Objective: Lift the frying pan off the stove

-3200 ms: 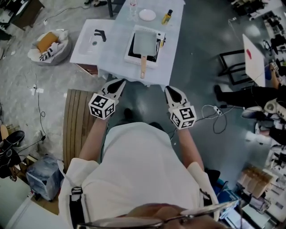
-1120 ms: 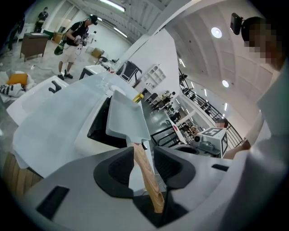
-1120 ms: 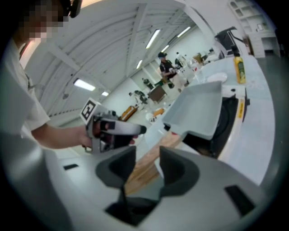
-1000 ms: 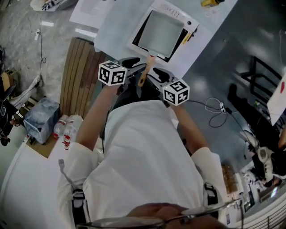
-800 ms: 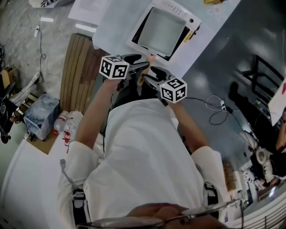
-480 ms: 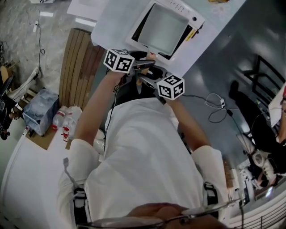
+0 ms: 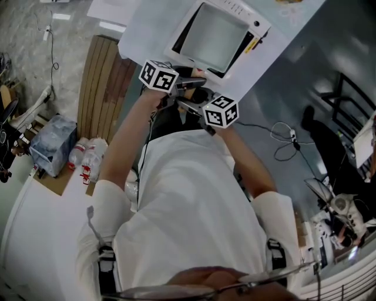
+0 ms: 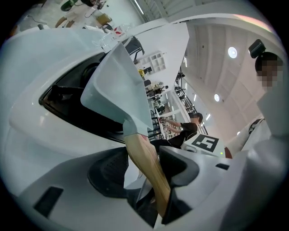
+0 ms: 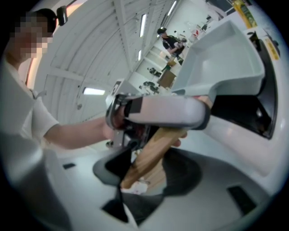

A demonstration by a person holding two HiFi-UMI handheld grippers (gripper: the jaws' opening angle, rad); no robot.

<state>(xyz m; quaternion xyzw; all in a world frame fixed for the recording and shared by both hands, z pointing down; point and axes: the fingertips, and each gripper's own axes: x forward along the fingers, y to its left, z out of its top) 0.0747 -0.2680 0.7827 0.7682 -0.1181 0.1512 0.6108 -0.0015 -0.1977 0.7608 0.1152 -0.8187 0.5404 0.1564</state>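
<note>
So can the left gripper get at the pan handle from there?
Most likely yes: the handle lies right between the jaws of the left gripper, which are closing, and nothing looks to be blocking it.

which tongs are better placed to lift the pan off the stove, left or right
Left, probably: both tongs are closing with the wooden handle between them, but the left tongs straddle it nearer the pan, while the right tongs sit at its far end.

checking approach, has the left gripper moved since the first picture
Yes. Against the stove in the head view, the left gripper has come forward from short of the table to the wooden handle; its jaws are closing with it between them.
</note>
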